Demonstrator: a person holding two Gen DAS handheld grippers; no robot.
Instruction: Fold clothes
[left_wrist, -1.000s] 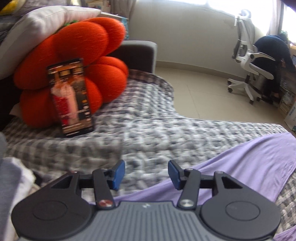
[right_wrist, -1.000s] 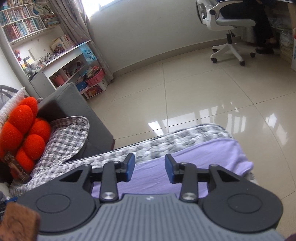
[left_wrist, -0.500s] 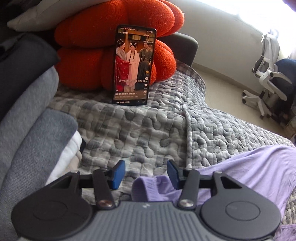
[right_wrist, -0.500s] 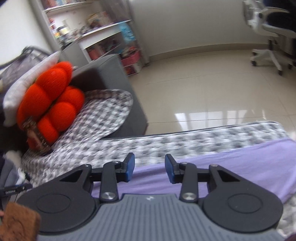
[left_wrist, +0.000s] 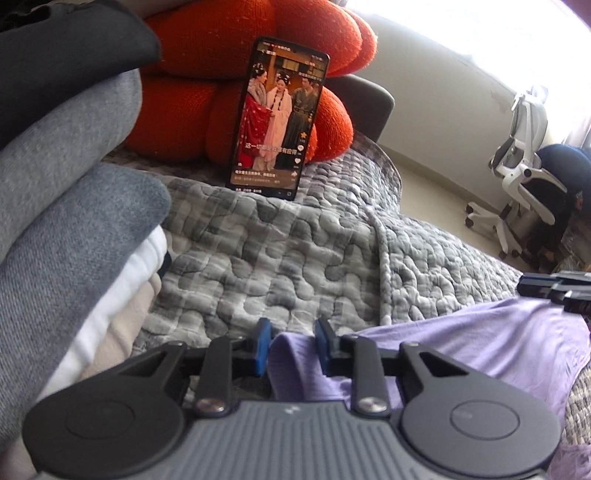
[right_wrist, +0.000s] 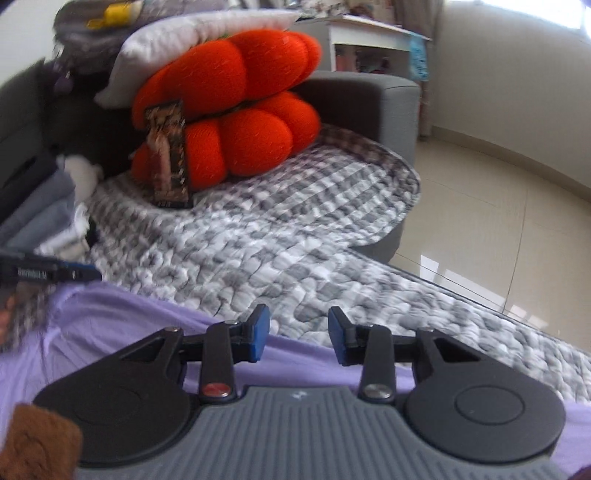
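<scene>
grey quilted blanket (left_wrist: 295, 258) over a sofa (right_wrist: 354, 99), tiled floor (right_wrist: 480, 221) beyond; left gripper (left_wrist: 291, 345) pinched purple cloth (left_wrist: 461, 347), right gripper (right_wrist: 298, 338) parted, empty.

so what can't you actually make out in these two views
- Purple garment: its near part is hidden under the gripper bodies in both views, so its type and full outline are unclear.
- Left gripper: purple fabric sits between its fingers; contact is uncertain.
- Phone: screen blurred in the right wrist view.
- Folded stack: cut off by the left edge.
</scene>
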